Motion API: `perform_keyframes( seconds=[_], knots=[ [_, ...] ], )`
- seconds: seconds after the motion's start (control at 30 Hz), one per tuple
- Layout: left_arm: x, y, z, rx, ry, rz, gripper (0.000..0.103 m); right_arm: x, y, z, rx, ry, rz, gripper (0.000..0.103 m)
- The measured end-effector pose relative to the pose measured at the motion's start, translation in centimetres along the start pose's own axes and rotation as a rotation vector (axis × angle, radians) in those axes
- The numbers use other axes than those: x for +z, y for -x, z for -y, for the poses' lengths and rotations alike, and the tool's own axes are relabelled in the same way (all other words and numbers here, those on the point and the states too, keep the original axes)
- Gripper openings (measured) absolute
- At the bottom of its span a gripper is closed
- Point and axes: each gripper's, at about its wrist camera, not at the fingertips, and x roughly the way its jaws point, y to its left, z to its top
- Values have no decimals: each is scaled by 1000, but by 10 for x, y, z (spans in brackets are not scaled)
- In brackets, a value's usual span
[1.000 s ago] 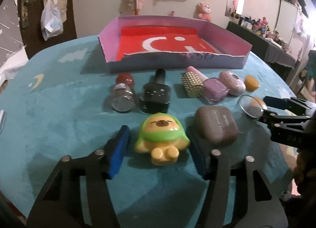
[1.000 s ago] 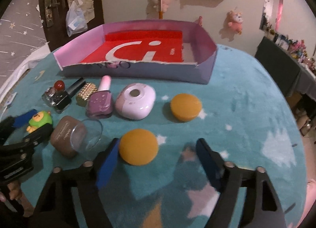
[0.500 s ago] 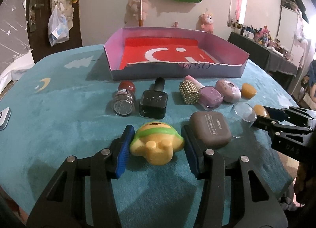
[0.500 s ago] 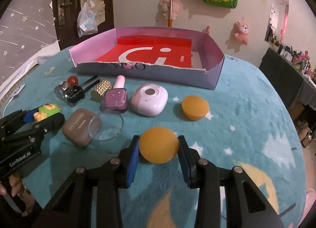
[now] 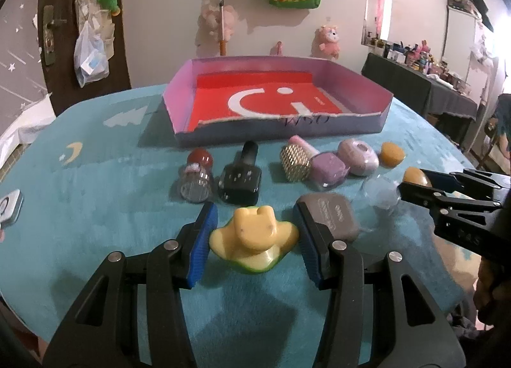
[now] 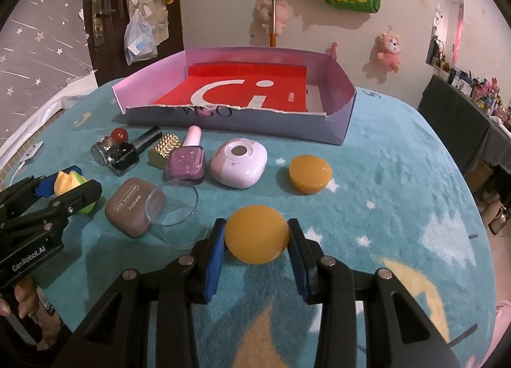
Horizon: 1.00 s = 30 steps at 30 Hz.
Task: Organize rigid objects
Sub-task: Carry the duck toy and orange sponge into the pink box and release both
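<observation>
We have the orange dome-shaped piece (image 6: 257,234) pinched between the blue pads of the right gripper (image 6: 257,240), low over the teal star-and-moon rug (image 6: 399,176), and the yellow-and-green animal figurine (image 5: 254,237) clamped in the left gripper (image 5: 254,240), tipped so its underside faces us. The left jaws closed further on it within the last second; the right jaws closed on the dome in that time too.

The dome is round and looks smooth — if the pads sit above its widest part, we judge it could squirt out as we lift. The figurine's irregular body gives the left pads uneven contact, so it may twist or drop.

Close by lie the brown eyeshadow case (image 6: 134,208) and a clear round lid (image 6: 172,202) leaning on it; a careless swing of either gripper could knock them — or the purple nail polish bottle (image 6: 186,163) and pink-white compact device (image 6: 239,162) behind.

The cardboard tray with its red base (image 6: 338,119) has a torn front wall; a low carry could clip it.
</observation>
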Motion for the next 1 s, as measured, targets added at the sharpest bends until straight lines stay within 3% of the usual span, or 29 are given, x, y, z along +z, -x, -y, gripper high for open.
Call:
perform_keyframes(
  seconds=[0.23, 0.4, 0.63, 0.7, 1.0],
  knots=[
    [50, 4, -1, -77, -47, 41, 47, 41, 16, 15, -11, -11, 126, 40],
    [95, -28, -3, -131, -88, 29, 47, 85, 5, 32, 13, -10, 136, 40],
    [135, -86, -11, -80, -126, -68, 47, 142, -50, 49, 37, 21, -12, 40],
    [143, -100, -12, -61, -143, -103, 47, 152, -71, 45, 49, 46, -92, 40],
    [154, -152, -26, -99, -114, -276, 47, 172, -123, 35, -28, 148, -255, 40]
  ],
)
